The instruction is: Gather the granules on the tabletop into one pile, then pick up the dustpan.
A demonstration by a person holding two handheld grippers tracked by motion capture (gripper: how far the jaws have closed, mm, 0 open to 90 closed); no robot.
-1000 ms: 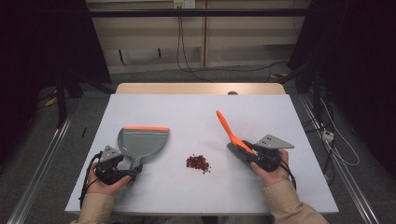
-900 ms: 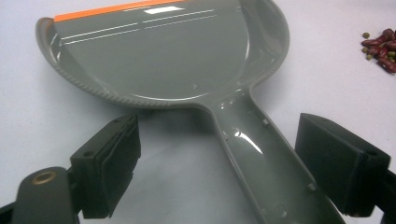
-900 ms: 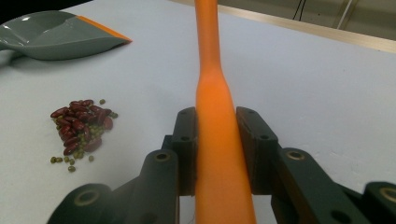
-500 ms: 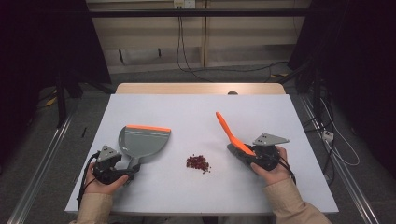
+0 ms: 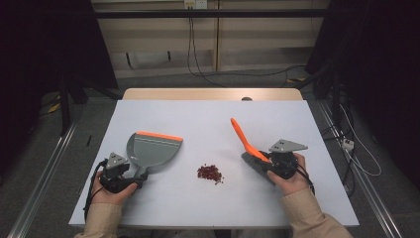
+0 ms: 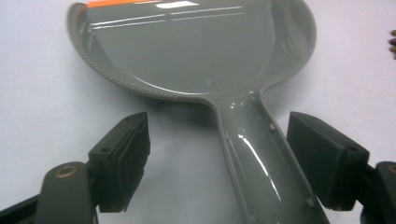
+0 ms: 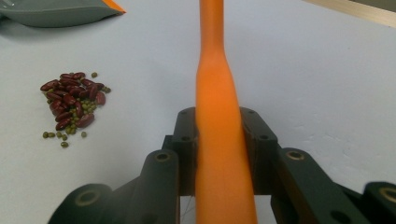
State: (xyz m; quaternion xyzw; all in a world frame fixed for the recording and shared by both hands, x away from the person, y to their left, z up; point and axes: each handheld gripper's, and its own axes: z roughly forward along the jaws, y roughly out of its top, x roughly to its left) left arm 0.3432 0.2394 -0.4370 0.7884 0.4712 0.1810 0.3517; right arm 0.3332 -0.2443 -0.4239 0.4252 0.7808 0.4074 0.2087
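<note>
L hand-held gripper (image 6: 217,163) spread round dustpan (image 6: 196,51) handle; R hand-held gripper (image 7: 219,140) pinching brush (image 7: 218,93), seemingly; beans (image 5: 210,172) between.

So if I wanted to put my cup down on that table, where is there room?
The whole far half of the pale table, beyond the grey dustpan with the orange lip and the orange-handled brush, is bare. It is crowded near the person: the pile of red and green beans lies between both claws.
</note>
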